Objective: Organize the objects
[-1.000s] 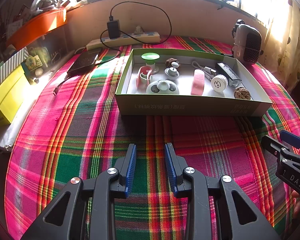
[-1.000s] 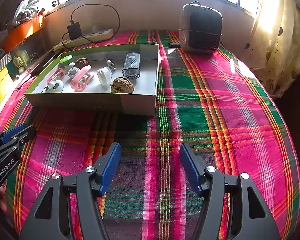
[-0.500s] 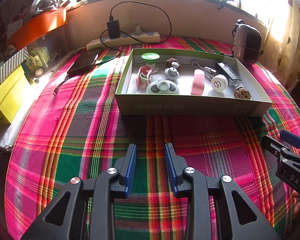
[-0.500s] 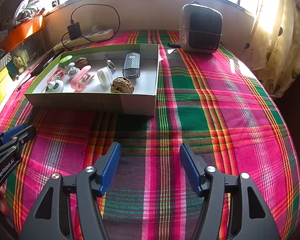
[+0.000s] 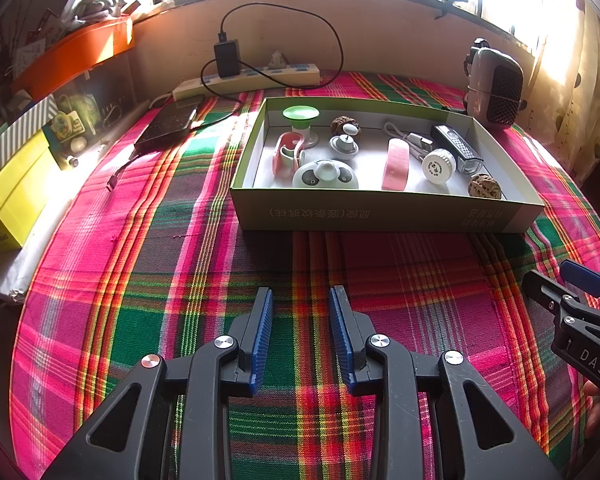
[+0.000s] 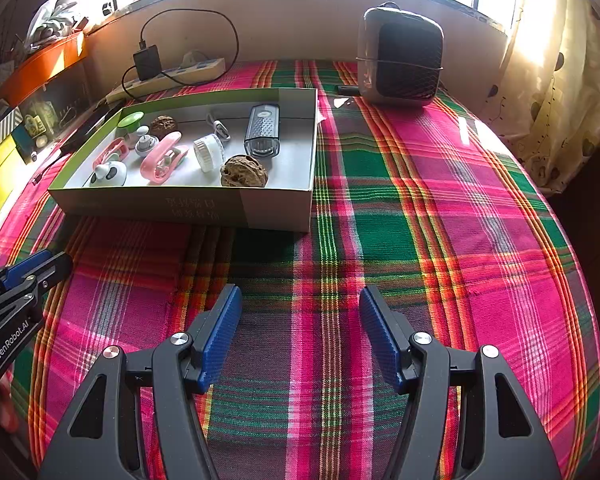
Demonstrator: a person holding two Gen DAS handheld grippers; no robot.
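Nothing's budged in the last second: my left gripper (image 5: 300,300) and right gripper (image 6: 300,300) both hover open and empty, box (image 5: 380,216) looks packed, so probably done.

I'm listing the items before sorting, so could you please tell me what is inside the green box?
Inside the green box: two walnuts, pink clip, bike light, white cable, panda figure. The near wall hides the floor just behind it.
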